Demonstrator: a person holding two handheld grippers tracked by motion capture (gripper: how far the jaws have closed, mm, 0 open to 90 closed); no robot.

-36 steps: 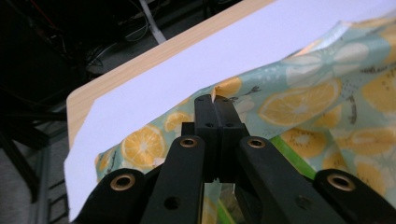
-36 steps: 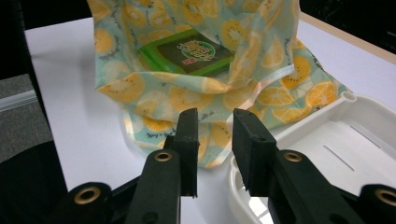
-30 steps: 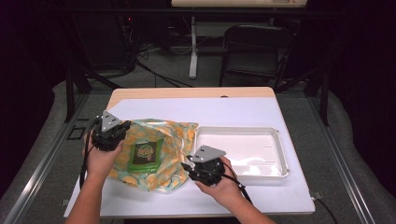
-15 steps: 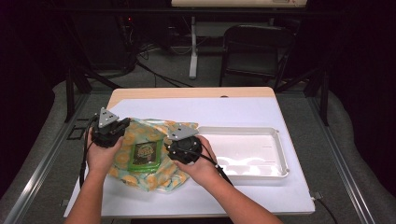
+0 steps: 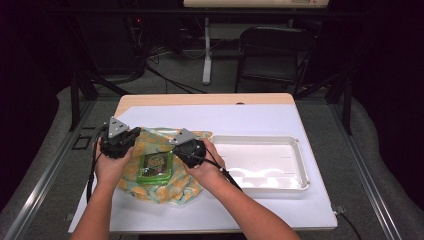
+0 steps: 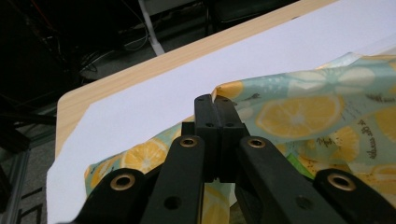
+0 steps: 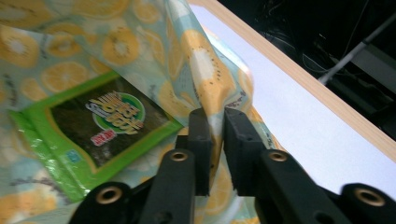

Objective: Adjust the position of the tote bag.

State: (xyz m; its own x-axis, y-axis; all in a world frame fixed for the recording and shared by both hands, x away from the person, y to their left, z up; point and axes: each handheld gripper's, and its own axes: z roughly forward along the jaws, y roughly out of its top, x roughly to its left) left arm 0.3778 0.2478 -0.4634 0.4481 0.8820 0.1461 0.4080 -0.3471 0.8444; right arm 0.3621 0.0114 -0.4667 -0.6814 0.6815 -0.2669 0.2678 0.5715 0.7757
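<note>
A lemon-print cloth [image 5: 150, 189] lies spread on the left half of the table, with a green snack packet [image 5: 156, 165] on its middle. My left gripper [image 5: 124, 142] is at the cloth's far left corner, and in the left gripper view the jaws [image 6: 215, 105] are shut on the cloth [image 6: 303, 112] edge. My right gripper [image 5: 187, 146] is at the cloth's far right side. Its jaws [image 7: 217, 116] have just been closing, and a raised fold of the cloth [image 7: 205, 70] is pinched between them, beside the packet [image 7: 98, 126].
A shallow white tray [image 5: 301, 161] stands to the right of the cloth. The white-covered table [image 5: 250, 117] has a wooden far edge. A chair and stands are on the floor beyond.
My right gripper has moved left from beside the tray to the cloth's right edge, which is now lifted. The left gripper has stayed in place.
</note>
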